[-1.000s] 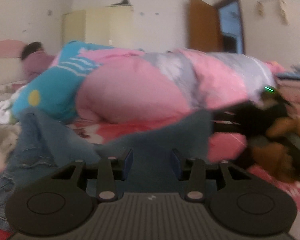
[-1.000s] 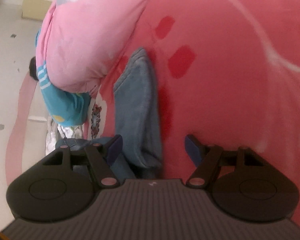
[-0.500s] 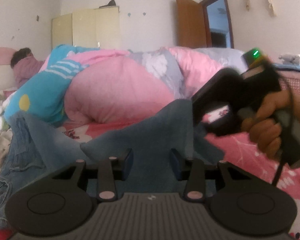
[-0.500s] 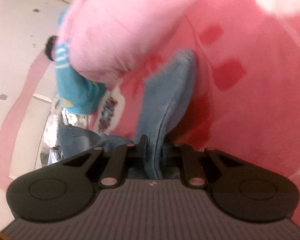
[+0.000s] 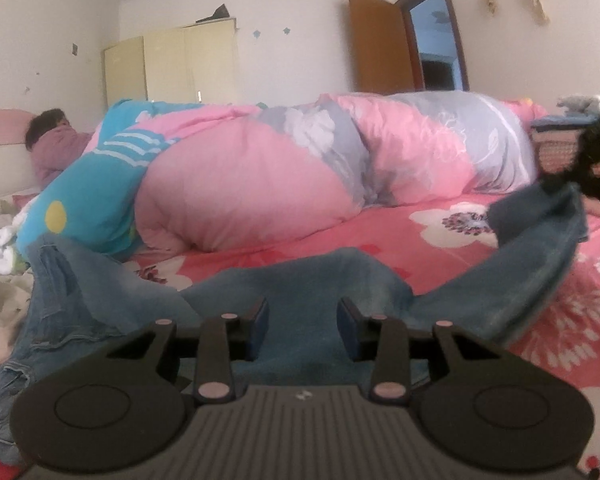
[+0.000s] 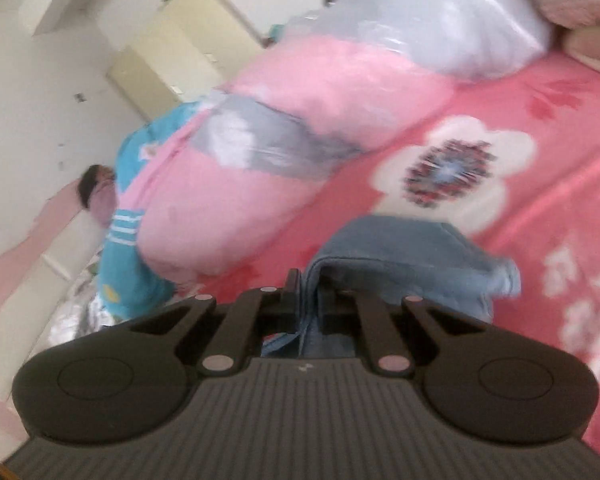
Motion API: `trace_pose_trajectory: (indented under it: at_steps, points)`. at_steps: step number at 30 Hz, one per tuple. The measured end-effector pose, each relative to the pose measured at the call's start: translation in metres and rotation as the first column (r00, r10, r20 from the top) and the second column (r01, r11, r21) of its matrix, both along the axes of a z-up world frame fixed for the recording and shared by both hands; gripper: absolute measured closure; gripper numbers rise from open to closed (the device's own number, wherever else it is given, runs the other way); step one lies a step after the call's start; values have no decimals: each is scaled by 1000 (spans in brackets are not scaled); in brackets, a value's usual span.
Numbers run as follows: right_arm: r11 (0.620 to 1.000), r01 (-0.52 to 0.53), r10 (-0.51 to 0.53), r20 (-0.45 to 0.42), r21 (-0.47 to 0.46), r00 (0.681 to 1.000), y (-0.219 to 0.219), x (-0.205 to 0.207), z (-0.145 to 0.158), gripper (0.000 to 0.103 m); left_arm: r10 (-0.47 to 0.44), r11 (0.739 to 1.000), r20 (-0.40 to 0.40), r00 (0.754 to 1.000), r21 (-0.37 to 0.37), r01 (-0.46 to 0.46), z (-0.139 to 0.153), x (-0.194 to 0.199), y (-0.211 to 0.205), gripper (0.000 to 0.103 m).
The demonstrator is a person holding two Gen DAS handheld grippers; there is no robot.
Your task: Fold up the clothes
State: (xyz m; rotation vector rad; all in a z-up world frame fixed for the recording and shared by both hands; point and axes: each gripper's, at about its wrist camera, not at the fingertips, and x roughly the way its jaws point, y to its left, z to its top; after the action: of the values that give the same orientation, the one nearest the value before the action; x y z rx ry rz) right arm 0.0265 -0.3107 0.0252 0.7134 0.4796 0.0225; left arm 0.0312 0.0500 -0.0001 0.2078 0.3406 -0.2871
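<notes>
While the right hand-held gripper (image 6: 310, 300) pinches a lifted jeans (image 5: 300, 280) leg end above the bed (image 5: 420, 240), the left hand-held gripper (image 5: 302, 322) gapes over denim lying near the duvet (image 5: 240, 184), so the fold probably goes best carried level, edges matched.

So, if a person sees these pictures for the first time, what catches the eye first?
Probably the big pink and grey quilt rolled along the back of the bed. Then the blue jeans spread over the red flowered sheet, one end raised at the far right by the shut right gripper.
</notes>
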Motion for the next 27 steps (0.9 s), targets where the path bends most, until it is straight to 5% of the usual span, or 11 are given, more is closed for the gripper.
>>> trace_pose_trajectory:
  at_steps: [3, 5, 7, 15, 27]
  points:
    - [999, 11, -9, -66, 37, 998, -9, 1, -21, 88, 18, 1000, -18, 1000, 12, -18, -3, 4, -2, 71]
    - [999, 18, -13, -127, 35, 992, -7, 1, -31, 68, 25, 1000, -43, 999, 10, -24, -5, 9, -2, 73]
    - [999, 16, -7, -166, 51, 986, -9, -7, -38, 62, 13, 1000, -74, 997, -4, -13, -7, 14, 0, 73]
    - [998, 9, 1, -174, 57, 985, -12, -41, -38, 59, -82, 986, -244, 966, -159, 43, -4, 23, 13, 72]
    - [994, -89, 94, -83, 61, 992, -11, -68, -25, 57, -88, 994, -239, 967, -77, 72, 45, -48, 7, 45]
